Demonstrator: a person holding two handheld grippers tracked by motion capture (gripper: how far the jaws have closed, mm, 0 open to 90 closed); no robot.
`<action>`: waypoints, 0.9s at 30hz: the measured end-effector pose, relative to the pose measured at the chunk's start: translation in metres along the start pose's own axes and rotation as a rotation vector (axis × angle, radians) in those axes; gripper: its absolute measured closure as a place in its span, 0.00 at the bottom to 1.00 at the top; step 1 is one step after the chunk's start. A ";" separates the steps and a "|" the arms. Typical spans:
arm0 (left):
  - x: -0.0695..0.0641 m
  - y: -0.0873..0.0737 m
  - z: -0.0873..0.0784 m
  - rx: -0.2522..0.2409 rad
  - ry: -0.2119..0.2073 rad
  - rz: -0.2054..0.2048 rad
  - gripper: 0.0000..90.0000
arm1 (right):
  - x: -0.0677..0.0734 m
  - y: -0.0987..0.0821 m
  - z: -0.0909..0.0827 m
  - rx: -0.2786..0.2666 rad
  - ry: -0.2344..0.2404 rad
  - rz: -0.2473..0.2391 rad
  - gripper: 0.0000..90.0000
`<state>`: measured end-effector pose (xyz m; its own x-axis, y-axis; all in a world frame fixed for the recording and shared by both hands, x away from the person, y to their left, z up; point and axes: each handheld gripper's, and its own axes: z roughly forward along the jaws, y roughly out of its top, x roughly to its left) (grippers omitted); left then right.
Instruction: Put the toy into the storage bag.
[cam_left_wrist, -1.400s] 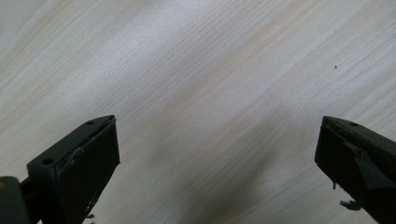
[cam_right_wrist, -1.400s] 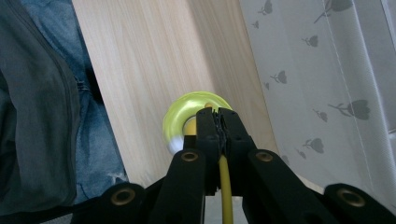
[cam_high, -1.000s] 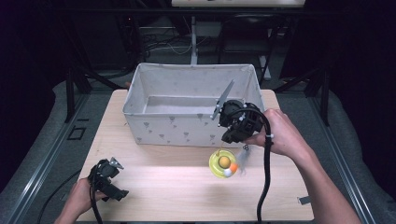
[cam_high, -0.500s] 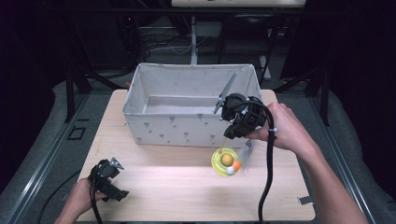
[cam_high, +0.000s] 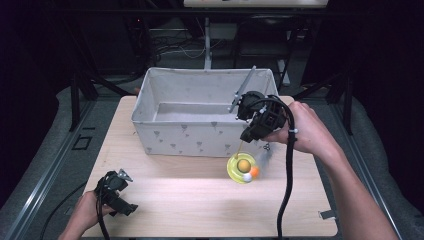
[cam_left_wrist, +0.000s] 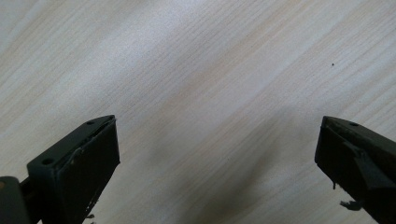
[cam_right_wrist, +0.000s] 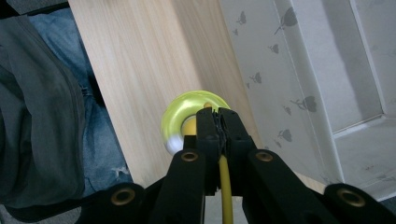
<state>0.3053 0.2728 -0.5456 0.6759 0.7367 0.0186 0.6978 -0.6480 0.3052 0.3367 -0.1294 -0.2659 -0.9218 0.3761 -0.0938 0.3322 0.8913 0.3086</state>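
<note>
Jaws of the right gripper (cam_right_wrist: 219, 122) pinch a thin yellow stick (cam_right_wrist: 225, 186), and a yellow-green ring toy (cam_high: 242, 167) with little balls hangs from it, just in front of the white cloth box (cam_high: 185, 137) and low over the wooden table (cam_high: 200, 200). Down at the near left corner, the left gripper (cam_left_wrist: 217, 154) points at bare wood with its jaws spread wide and nothing between them.

no readable text, labels or numbers

A yellow-green ring toy (cam_high: 241, 168) with small balls hangs by its thin yellow stick, just before the fabric box.
</note>
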 end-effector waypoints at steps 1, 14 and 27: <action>0.000 0.000 0.000 0.001 -0.001 0.001 0.00 | -0.001 0.001 -0.001 0.002 0.001 -0.001 0.98; 0.000 0.000 0.000 0.003 -0.004 0.006 0.00 | -0.008 0.008 -0.016 -0.019 -0.012 0.020 0.98; 0.000 0.000 0.001 0.007 -0.012 0.003 0.00 | -0.012 0.017 -0.028 -0.026 -0.028 0.013 0.98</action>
<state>0.3057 0.2722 -0.5461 0.6808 0.7324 0.0082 0.6973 -0.6516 0.2987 0.3474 -0.1259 -0.2329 -0.9114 0.3946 -0.1165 0.3381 0.8796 0.3346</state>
